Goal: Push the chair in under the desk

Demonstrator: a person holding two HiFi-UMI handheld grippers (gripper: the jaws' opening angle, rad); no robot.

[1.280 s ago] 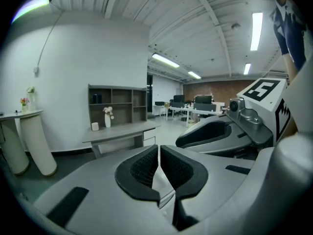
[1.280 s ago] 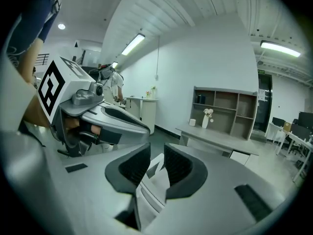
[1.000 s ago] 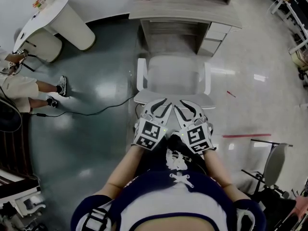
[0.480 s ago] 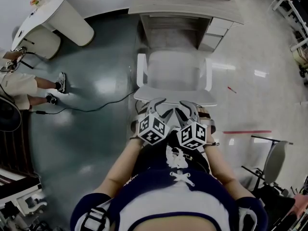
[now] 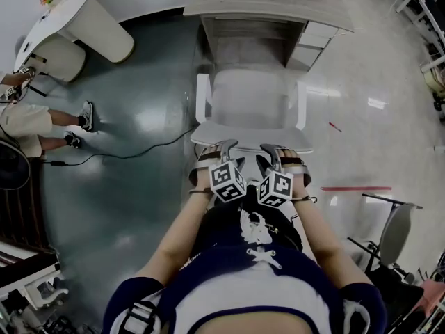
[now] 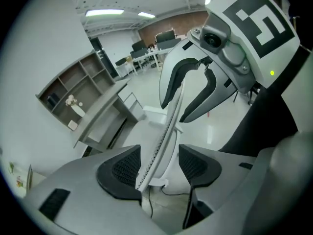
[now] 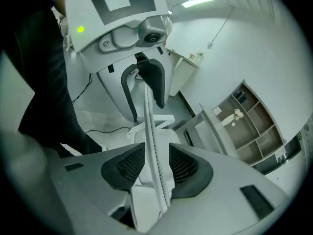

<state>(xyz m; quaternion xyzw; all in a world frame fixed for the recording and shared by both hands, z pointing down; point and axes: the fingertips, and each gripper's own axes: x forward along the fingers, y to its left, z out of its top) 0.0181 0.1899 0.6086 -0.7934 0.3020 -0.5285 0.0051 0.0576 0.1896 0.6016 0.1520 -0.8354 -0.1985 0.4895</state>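
The chair (image 5: 254,106) stands mid-frame in the head view, its seat facing the gap under the tabletop (image 5: 268,9) at the top, not yet pushed in. Within the last second the left gripper (image 5: 221,149) and right gripper (image 5: 278,152) sank onto its backrest (image 6: 161,141), jaws opening. Only the gripper views show that each straddles the backrest's top edge, pads released. The push looks ready to start.

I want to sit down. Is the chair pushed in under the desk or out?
Out. The chair stands in front of the desk, its whole seat showing, none of it under the desktop.
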